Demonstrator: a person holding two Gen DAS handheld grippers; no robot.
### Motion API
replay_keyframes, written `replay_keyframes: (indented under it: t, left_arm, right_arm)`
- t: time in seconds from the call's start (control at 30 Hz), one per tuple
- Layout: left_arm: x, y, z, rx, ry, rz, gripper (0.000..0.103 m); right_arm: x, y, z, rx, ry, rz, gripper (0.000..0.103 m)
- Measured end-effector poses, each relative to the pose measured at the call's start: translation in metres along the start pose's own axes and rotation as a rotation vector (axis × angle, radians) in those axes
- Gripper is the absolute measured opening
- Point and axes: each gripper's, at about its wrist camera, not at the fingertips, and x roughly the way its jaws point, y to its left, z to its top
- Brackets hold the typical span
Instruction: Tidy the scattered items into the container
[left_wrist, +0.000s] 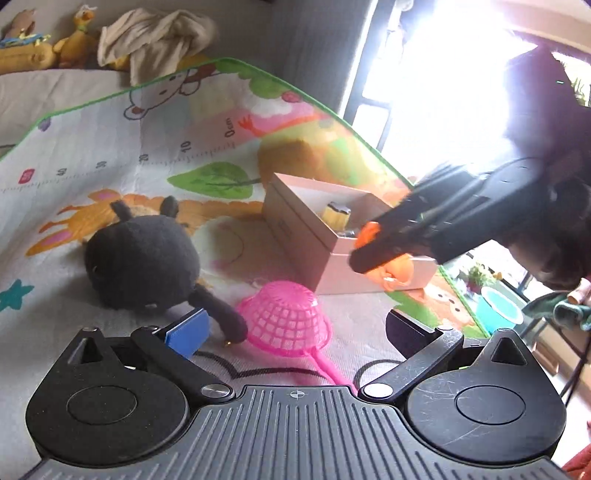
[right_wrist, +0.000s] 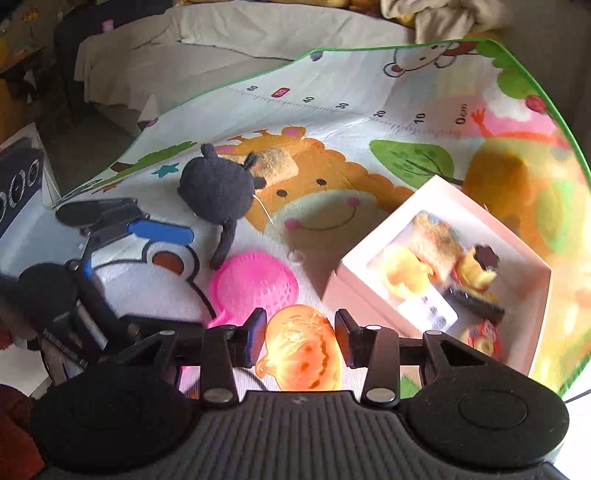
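1. Across the floor lies a cartoon play mat (right_wrist: 332, 122) with a green border, a printed ruler strip and a smiling giraffe face; beyond its far edge, at twelve o'clock in the left wrist view, sit a crumpled beige cloth (left_wrist: 159, 37) and a yellow duck plush (left_wrist: 75, 40).
2. And there's the pink box (right_wrist: 532, 314), at three o'clock in the right wrist view, open-topped, already holding several small toys.
3. Right gripper (right_wrist: 301, 334) up close: its fingers pinch an orange translucent toy (right_wrist: 304, 354), pads against both sides, just beside the box's near corner at its nine o'clock.
4. Left gripper (left_wrist: 295, 328) stands spread wide, nothing between its fingers, poised above the pink toy strainer (left_wrist: 286, 319).
5. That strainer lies on the mat, dome up, its handle trailing back toward the left camera.
6. Black plush toy (left_wrist: 142, 258) at ten o'clock of the strainer, one limb reaching almost to the strainer's rim.
7. Bright window glare washes out the two o'clock corner of the left wrist view.
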Motion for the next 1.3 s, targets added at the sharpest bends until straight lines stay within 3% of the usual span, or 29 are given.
replay_keyframes:
  t: [0.17, 0.2, 0.23, 0.3, 0.47, 0.63, 0.7, 0.9, 1.03, 1.17, 1.23, 1.3]
  left_arm:
    - [0.041, -0.027, 0.014, 0.091, 0.085, 0.070, 0.103]
    - [0.048, -0.030, 0.015, 0.103, 0.102, 0.101, 0.103]
    - [0.055, -0.034, 0.016, 0.115, 0.116, 0.126, 0.103]
    - [0.063, -0.039, 0.018, 0.129, 0.140, 0.133, 0.103]
    - [0.069, -0.053, 0.016, 0.134, 0.204, 0.019, 0.103]
    - [0.054, -0.083, 0.008, 0.170, 0.222, -0.158, 0.103]
    - [0.044, -0.090, 0.004, 0.163, 0.211, -0.177, 0.103]
    - [0.022, -0.091, 0.000, 0.123, 0.177, -0.035, 0.103]
    - [0.018, -0.091, -0.006, 0.125, 0.219, -0.016, 0.103]
    - [0.020, -0.098, -0.019, 0.170, 0.253, -0.007, 0.103]
    - [0.021, -0.099, -0.022, 0.176, 0.259, -0.002, 0.103]
    - [0.021, -0.098, -0.023, 0.178, 0.264, 0.011, 0.103]
  right_arm:
    - [-0.012, 0.010, -0.071, 0.046, -0.077, -0.123, 0.042]
    - [-0.013, 0.012, -0.082, 0.057, -0.099, -0.150, 0.050]
    - [-0.015, 0.012, -0.092, 0.075, -0.120, -0.162, 0.066]
    - [-0.021, 0.013, -0.111, 0.111, -0.167, -0.182, 0.083]
    - [-0.027, 0.010, -0.142, 0.149, -0.196, -0.211, 0.091]
    - [-0.029, 0.004, -0.156, 0.149, -0.203, -0.251, 0.101]
    - [-0.030, 0.004, -0.156, 0.142, -0.211, -0.243, 0.102]
    - [-0.018, 0.020, -0.146, 0.056, -0.234, -0.240, 0.098]
    - [-0.003, 0.018, -0.137, 0.058, -0.197, -0.197, 0.080]
    - [0.004, 0.008, -0.131, 0.138, -0.192, -0.172, 0.076]
    - [0.008, 0.006, -0.130, 0.167, -0.189, -0.156, 0.066]
    - [0.009, 0.005, -0.131, 0.178, -0.196, -0.152, 0.063]
